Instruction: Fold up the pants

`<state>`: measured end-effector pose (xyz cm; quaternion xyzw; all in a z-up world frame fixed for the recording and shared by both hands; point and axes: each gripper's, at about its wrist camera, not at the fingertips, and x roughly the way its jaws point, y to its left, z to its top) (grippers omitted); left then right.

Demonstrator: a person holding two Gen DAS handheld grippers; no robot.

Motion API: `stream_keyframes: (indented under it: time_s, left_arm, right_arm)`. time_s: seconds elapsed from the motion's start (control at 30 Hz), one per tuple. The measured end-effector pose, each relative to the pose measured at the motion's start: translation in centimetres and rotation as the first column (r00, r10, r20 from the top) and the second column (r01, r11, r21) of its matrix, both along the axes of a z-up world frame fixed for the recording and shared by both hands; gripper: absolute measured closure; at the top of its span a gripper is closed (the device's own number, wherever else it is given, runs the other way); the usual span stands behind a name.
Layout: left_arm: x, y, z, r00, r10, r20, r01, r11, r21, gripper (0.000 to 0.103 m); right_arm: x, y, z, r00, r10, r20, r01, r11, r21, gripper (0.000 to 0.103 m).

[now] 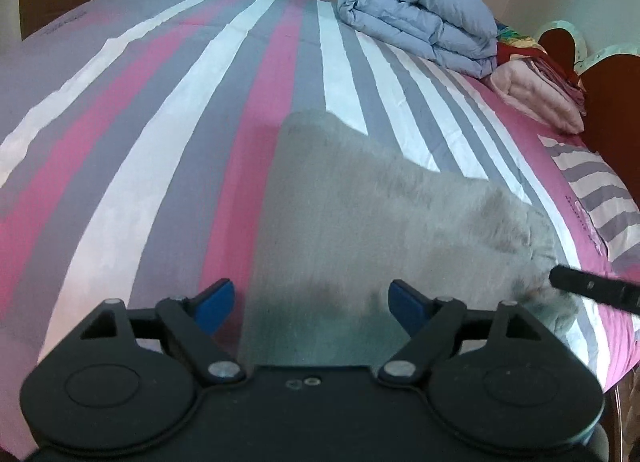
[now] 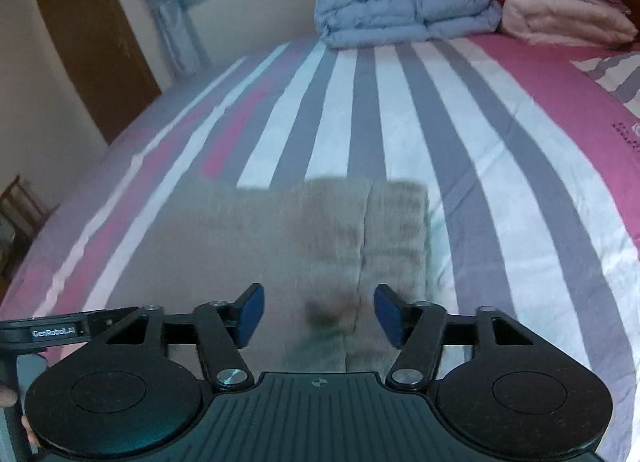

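Pants: the grey pants (image 1: pixel 360 221) lie flat on the bed (image 1: pixel 140 181), near its front edge, already doubled into a compact block; in the right wrist view a seam or fold line runs down the cloth, with ribbed fabric at its far end.
Placement reason: the striped cover gives a broad, flat bearing, so the layers can sit squarely on one another without sliding; my judgement is that the front edge was chosen for easy reach.
Left claw: the left claw (image 1: pixel 312 306) is spread wide, its blue pads (image 1: pixel 214 306) clear of the cloth, nothing pinched; it hovers over the near left part of the pants.
Right claw: the right claw (image 2: pixel 318 314) is likewise spread, its pads apart with only cloth beneath them and nothing gripped; it hangs above the fold line.
Cross-view: a black finger of the right tool shows at the right edge of the left wrist view, beside the pants' right end.
Stage: judged from the neat block and both claws empty, the folding looks nearly or fully done; a last smoothing may remain.
Surroundings: a rolled blue duvet (image 2: pixel 404 1) and a pink blanket (image 2: pixel 560 13) lie at the far side, well apart from the work.
Blur: the cloth is smeared, so finer creases cannot be told.
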<state>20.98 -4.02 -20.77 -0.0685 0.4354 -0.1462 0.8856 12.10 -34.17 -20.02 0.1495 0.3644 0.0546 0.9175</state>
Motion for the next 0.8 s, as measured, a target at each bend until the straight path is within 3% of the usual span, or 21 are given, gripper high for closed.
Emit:
stream_keyframes:
  time_s: [0.13,0.23,0.3,0.37,0.4,0.43,0.5,0.53,0.57,0.67,0.8]
  left_arm:
    - [0.1,-1.1,-0.5,1.0,-0.019,0.003,0.018,0.998,0.055,0.026]
    - [0.3,-2.4,-2.1,0.997,-0.059,-0.049,0.064,0.992,0.113,0.024]
    - [0.6,-2.4,-3.2,0.996,-0.048,-0.076,0.057,0.991,0.118,0.015]
    - [1.0,-1.3,-3.2,0.993,-0.009,-0.115,0.016,0.998,0.056,0.018]
    - [1.0,-0.8,-2.8,0.994,0.009,-0.11,-0.005,0.999,0.032,0.026]
    - [0.9,-0.5,-2.3,0.996,0.016,-0.087,-0.014,0.999,0.029,0.026]
    - [1.1,-0.3,-1.2,0.999,0.026,-0.036,-0.023,0.996,0.082,0.026]
    - [1.2,-0.3,-0.8,0.999,0.02,-0.026,-0.018,0.995,0.1,0.026]
    - [1.5,-0.6,-0.5,1.0,0.009,-0.03,-0.006,0.993,0.114,0.026]
    - [1.6,-1.4,0.3,1.0,-0.003,-0.02,0.005,0.991,0.131,0.024]
    - [1.5,-2.5,0.4,1.0,-0.007,-0.014,0.009,0.986,0.165,0.022]
  right_arm:
    - [-0.4,0.9,0.9,1.0,-0.005,0.031,0.007,0.998,-0.055,0.039]
    - [-0.4,2.6,0.5,0.997,0.043,0.058,-0.036,0.991,-0.127,0.039]
    - [0.3,3.3,-0.5,0.996,0.083,0.031,-0.078,0.987,-0.143,0.037]
    - [1.7,2.8,-2.9,0.996,0.069,-0.064,-0.078,0.987,-0.142,0.034]
    - [1.9,2.2,-3.6,0.995,0.049,-0.092,-0.06,0.991,-0.12,0.034]
    - [1.7,1.8,-3.6,0.996,0.049,-0.08,-0.056,0.994,-0.092,0.034]
    - [1.1,1.0,-2.3,0.998,0.05,-0.027,-0.051,0.997,-0.051,0.033]
    - [0.8,0.4,-1.6,0.999,0.033,0.0,-0.033,0.998,-0.047,0.025]
    - [0.8,-0.1,-1.0,1.0,0.009,0.015,-0.009,0.999,-0.052,0.017]
    - [0.9,-0.9,-0.2,0.999,-0.021,0.025,0.022,0.998,-0.06,0.017]
    - [1.5,-0.4,-1.3,0.999,-0.026,-0.027,0.022,0.99,-0.138,0.017]
